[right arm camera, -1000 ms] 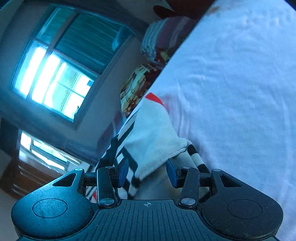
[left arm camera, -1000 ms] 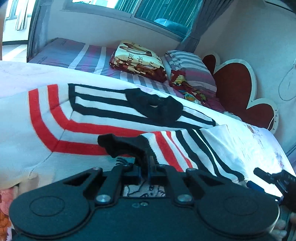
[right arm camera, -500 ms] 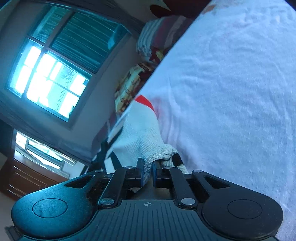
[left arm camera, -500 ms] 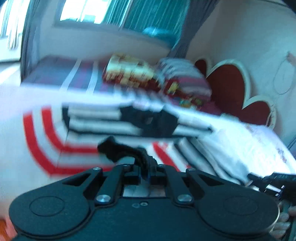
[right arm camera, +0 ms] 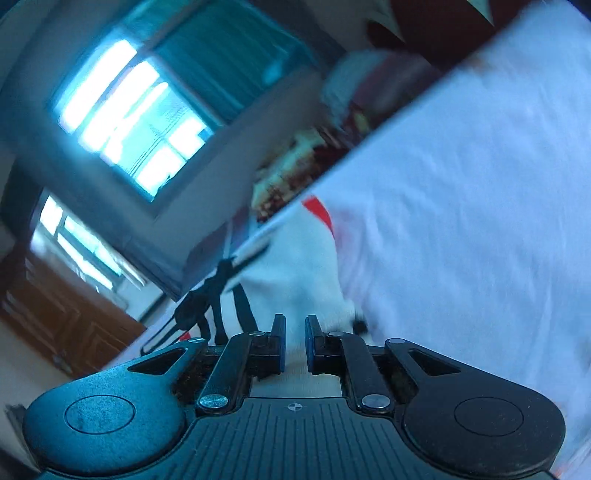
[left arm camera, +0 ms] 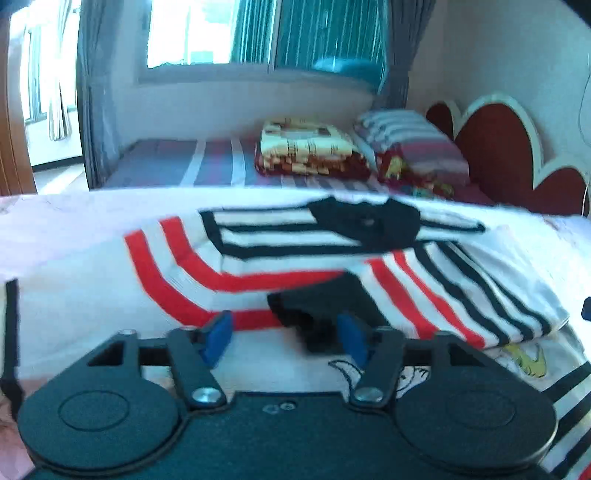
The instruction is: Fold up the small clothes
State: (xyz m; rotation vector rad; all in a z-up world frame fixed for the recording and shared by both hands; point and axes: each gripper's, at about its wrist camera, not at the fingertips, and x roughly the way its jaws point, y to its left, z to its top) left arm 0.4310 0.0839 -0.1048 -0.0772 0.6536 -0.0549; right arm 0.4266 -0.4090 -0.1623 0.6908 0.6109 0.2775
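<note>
Striped sweater (left arm camera: 332,258) lies folded on the white sheet (right arm camera: 480,184).

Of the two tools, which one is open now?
The left tool: its blue pads stand wide apart, with the sweater's black cuff lying loose between them. The right tool is closed on white knit fabric.

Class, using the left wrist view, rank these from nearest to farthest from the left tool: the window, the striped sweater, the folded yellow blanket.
1. Striped sweater, directly ahead of the left tool.
2. Folded yellow blanket, beyond, centre-right.
3. Window, top, on the back wall.
</note>
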